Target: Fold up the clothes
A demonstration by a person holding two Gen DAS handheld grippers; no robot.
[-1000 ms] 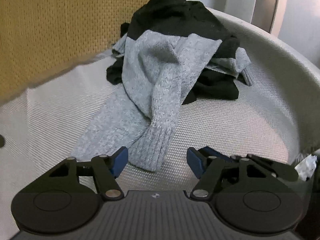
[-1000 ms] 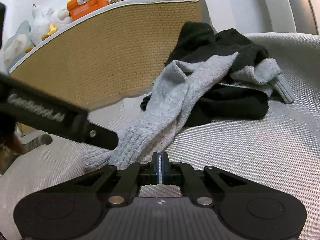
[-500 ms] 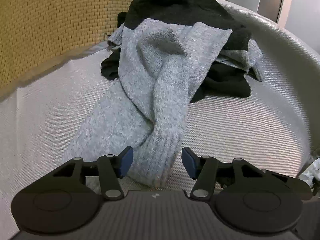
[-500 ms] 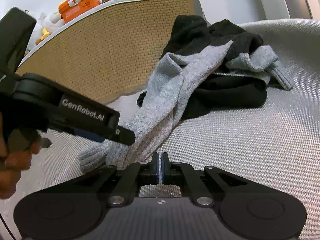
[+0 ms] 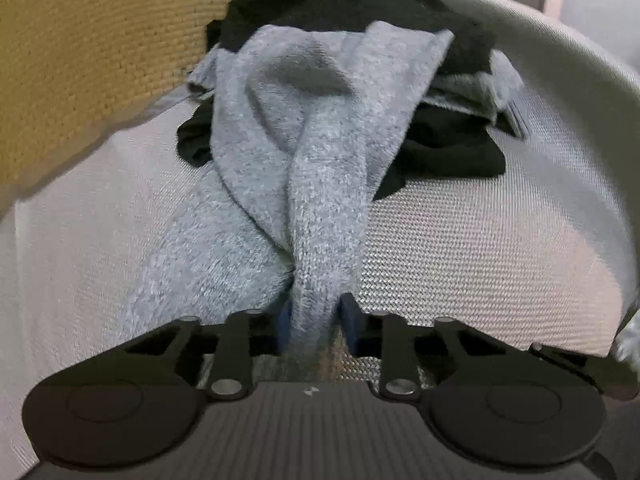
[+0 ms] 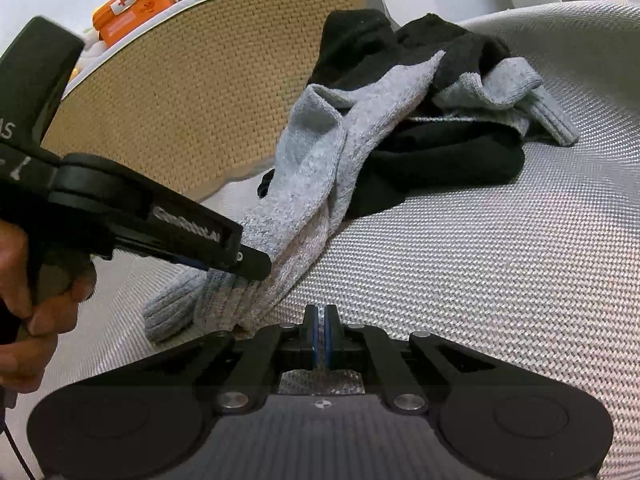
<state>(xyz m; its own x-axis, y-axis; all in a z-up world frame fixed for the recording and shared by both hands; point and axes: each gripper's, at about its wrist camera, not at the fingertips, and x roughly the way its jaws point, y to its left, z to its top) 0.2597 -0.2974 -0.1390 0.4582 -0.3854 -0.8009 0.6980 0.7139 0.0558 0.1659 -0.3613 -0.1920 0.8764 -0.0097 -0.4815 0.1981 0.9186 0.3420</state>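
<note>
Grey fuzzy knit sleeve lies long and twisted, its cuff pinched in the just-closing left gripper, tipped down; right gripper shut, empty.

- Your left gripper is matte black: two flat linkage arms with silver pivot screws, round discs at either side, and blue pads on the fingers.
- A ribbed dark grey plate with a small white mark sits between the discs.
- Your right gripper has the same build, with thin blue pad edges.
- From the right wrist view, the left gripper's side carries white "GenRobot.AI" lettering.
- Your left hand wraps a black handle; a thin black cable trails below it.
</note>
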